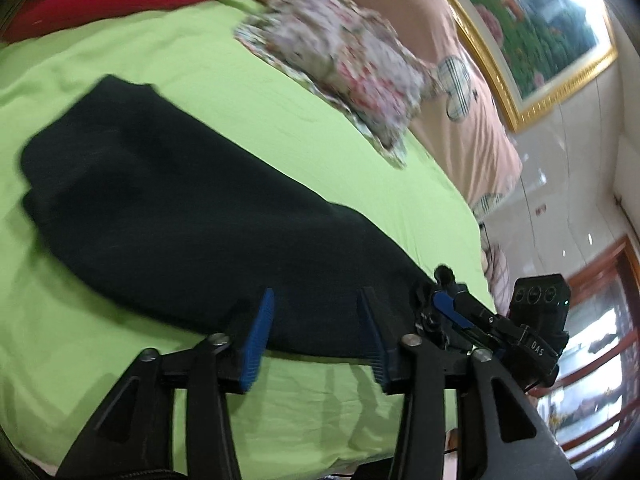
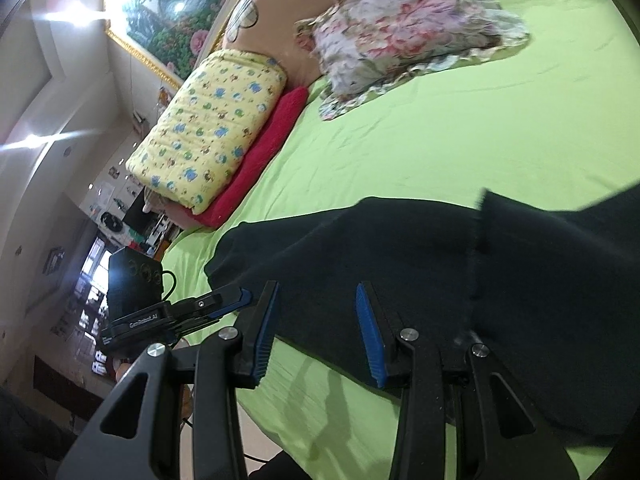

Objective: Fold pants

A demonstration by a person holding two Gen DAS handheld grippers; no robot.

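The pants lie on the bed in a long folded strip, both hand-held grippers open and empty above them; further folds likely remain.

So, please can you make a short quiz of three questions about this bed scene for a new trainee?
1. True or false: the black pants lie on a green sheet.
2. Which item sits directly on the red cushion? A) the floral pillow B) the yellow patterned pillow C) the pants
3. Fill in: neither the left gripper nor the right gripper holds cloth; the jaws of both stand ____.

Key
1. True.
2. B.
3. Open; in each wrist view the blue pads stand apart, with the pants lying beyond them.
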